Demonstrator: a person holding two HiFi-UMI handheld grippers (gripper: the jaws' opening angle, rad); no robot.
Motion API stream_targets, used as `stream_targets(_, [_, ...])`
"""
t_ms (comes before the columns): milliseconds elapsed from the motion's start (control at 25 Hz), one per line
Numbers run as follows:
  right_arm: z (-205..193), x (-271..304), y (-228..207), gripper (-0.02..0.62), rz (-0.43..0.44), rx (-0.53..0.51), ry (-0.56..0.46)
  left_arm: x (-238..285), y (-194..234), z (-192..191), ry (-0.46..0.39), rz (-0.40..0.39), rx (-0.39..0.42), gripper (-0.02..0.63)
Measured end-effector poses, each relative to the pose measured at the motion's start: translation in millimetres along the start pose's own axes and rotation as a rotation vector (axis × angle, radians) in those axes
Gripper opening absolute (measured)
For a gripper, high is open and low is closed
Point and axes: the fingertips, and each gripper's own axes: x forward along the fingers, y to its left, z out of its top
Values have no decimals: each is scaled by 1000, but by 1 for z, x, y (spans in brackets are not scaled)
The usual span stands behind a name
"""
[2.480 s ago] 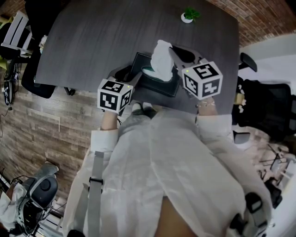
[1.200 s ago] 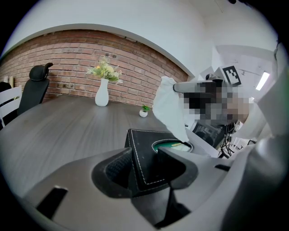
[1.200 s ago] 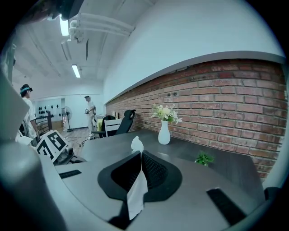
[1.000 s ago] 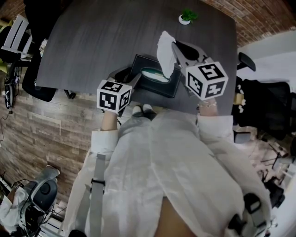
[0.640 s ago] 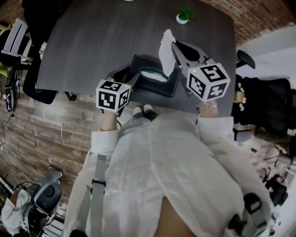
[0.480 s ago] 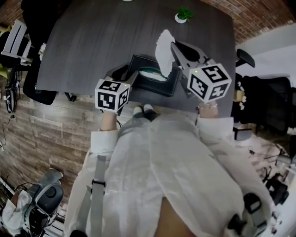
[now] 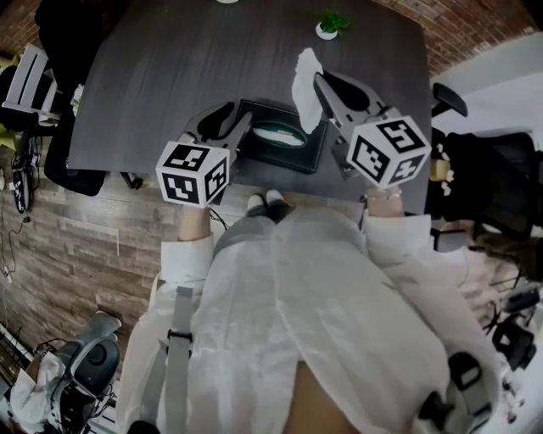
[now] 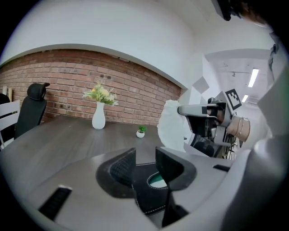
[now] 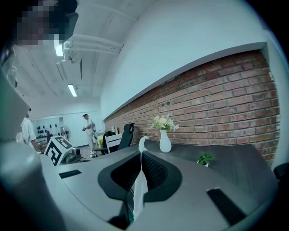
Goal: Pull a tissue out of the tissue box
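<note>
The dark tissue box [image 7: 273, 146] lies near the front edge of the grey table [image 7: 170, 76], its oval opening [image 7: 278, 134] facing up. My right gripper [image 7: 318, 79] is shut on a white tissue [image 7: 305, 75], which hangs free in the air above the box's right end. In the right gripper view the tissue [image 9: 138, 185] is pinched between the shut jaws [image 9: 139, 154]. My left gripper [image 7: 233, 119] hovers over the box's left end; its jaws have just been closing a little, still open with nothing between them. Through them I see the box [image 8: 151, 200] below and the tissue [image 8: 171, 126] beyond.
A small potted plant [image 7: 327, 24] stands at the table's far side, and a white vase with flowers [image 8: 98, 118] stands further back by the brick wall. Office chairs stand left [image 7: 72, 161] and right [image 7: 492, 195] of the table. People stand far off in the room [image 9: 88, 128].
The tissue has come clear of the box and risen slightly with the right gripper. The left gripper has lifted up off the box's left end.
</note>
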Motion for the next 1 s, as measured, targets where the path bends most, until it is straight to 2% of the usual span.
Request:
stream_targets(120, [4,-4,4,12,11,11,-11,-7,-2,15,-49,11,18,73])
stream_targets(320, [9,-12,12,12,11,-16,-16,-16,-6,34,-110,-3,1,15])
stream_targets(600, [17,-24,25,12,25,1,-56,-24,-19,50,-181,-55,24,5])
stream_targets(1000, [10,-30,34,12,60,2,-38,-15,-42,51,-186,-145,1,5])
